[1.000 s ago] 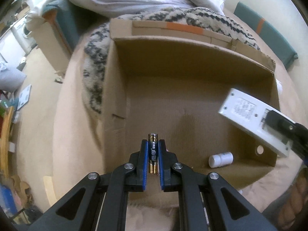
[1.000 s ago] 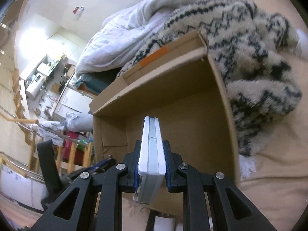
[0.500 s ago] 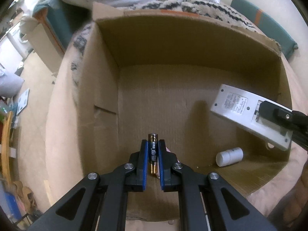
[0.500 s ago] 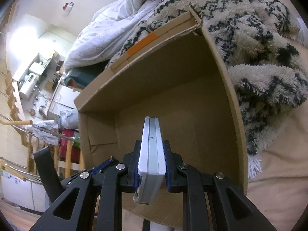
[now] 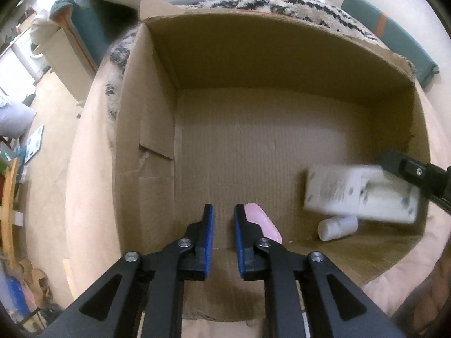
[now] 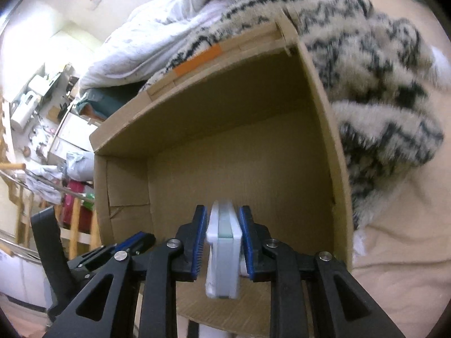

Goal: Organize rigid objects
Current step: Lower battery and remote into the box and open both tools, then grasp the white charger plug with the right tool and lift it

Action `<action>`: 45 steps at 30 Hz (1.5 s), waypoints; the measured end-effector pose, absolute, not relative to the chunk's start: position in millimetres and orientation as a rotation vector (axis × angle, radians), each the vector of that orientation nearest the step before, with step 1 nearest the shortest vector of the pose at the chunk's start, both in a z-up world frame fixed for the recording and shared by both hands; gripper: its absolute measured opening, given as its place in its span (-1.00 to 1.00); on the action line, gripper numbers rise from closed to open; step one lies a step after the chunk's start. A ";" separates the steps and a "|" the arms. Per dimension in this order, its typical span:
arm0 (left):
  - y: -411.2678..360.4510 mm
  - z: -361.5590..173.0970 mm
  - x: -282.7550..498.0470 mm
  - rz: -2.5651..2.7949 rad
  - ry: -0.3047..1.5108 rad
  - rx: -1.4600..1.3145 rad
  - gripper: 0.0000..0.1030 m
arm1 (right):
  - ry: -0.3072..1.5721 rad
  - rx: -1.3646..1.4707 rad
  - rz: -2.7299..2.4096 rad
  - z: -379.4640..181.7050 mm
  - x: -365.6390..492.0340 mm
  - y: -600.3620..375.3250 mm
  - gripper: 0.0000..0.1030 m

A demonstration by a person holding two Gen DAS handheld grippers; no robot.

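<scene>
An open cardboard box [image 5: 253, 56] lies under both grippers. My left gripper [image 5: 224, 211] hangs over the box's near floor; its jaws are opening and nothing is between them. The battery is out of sight. A pink oblong object [image 5: 263, 224] lies on the floor just right of its right finger. The white remote [image 5: 360, 194], blurred, is low at the box's right side, above a small white bottle [image 5: 336, 228]. My right gripper [image 6: 222, 211] has jaws opening, and the remote [image 6: 222, 248] stands between them with a gap at each pad.
A shaggy black-and-white patterned blanket [image 6: 380, 90] and a white duvet [image 6: 169, 33] lie behind and right of the box [image 6: 225, 107]. The box rests on a beige bed surface [image 5: 93, 197]. The left gripper's black frame [image 6: 121, 250] shows at the lower left of the right wrist view.
The left jaws have parted and the battery is gone from between them. The right jaws have parted too, and the remote has slid down between them toward the box floor.
</scene>
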State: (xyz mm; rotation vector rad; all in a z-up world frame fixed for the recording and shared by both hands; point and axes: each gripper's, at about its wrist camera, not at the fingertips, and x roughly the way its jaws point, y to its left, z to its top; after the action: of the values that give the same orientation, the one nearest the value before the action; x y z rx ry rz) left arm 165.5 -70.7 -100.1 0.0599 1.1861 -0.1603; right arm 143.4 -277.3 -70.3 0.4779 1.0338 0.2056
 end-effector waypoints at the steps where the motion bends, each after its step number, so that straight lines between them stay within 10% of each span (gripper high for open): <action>1: -70.5 -98.1 164.6 -0.166 1.179 0.055 -0.65 | 1.014 0.461 0.202 -66.0 141.9 -276.3 -0.07; 6: -71.2 -84.5 154.9 -0.152 1.108 0.078 0.25 | 0.943 0.392 0.200 -48.5 134.8 -271.0 0.51; 14: -62.0 -63.7 147.5 -0.145 1.040 0.076 0.26 | 0.932 0.397 0.200 -42.6 129.7 -272.8 0.83; 45: -18.5 -55.6 65.8 -0.047 1.127 0.019 0.26 | 0.979 0.365 0.232 -34.5 29.2 -259.5 0.83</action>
State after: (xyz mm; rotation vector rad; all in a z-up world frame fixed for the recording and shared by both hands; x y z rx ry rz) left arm 65.8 -18.5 -55.6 0.0190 1.1270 -0.0468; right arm 29.2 -259.5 -34.5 0.3649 0.9790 0.2323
